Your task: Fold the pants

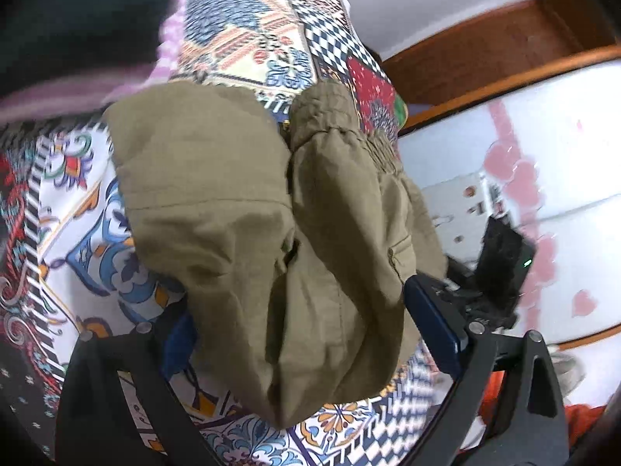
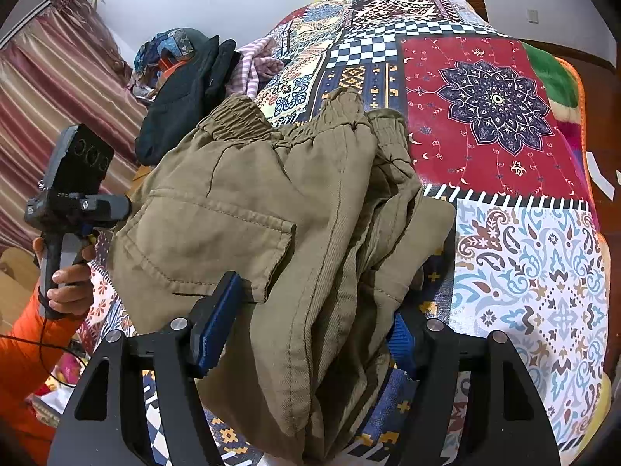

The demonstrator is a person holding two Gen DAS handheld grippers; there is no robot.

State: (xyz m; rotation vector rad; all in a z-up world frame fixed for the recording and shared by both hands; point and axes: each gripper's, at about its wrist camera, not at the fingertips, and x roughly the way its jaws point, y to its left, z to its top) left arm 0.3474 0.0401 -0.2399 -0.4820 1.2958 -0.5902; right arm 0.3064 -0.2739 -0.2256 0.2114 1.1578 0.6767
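The olive-khaki pants point(image 2: 271, 209) lie bunched and partly folded on the patterned bedspread point(image 2: 524, 272), elastic waistband toward the far side. My right gripper point(image 2: 306, 334) is wide open, its blue-padded fingers point(image 2: 213, 326) either side of the near bunch of cloth, which drapes between them. My left gripper point(image 1: 310, 326) is also spread wide around a fold of the pants point(image 1: 248, 209), the cloth loosely between the fingers point(image 1: 434, 326). The left gripper also shows in the right wrist view point(image 2: 73, 202), held by a hand at the left.
A dark garment point(image 2: 186, 93) and a pink striped cloth point(image 2: 252, 66) lie at the bed's far left. Striped curtains point(image 2: 58, 89) hang at left. A wooden bed frame point(image 1: 485, 50) and a white wall with a socket point(image 1: 465, 209) stand beside the bed.
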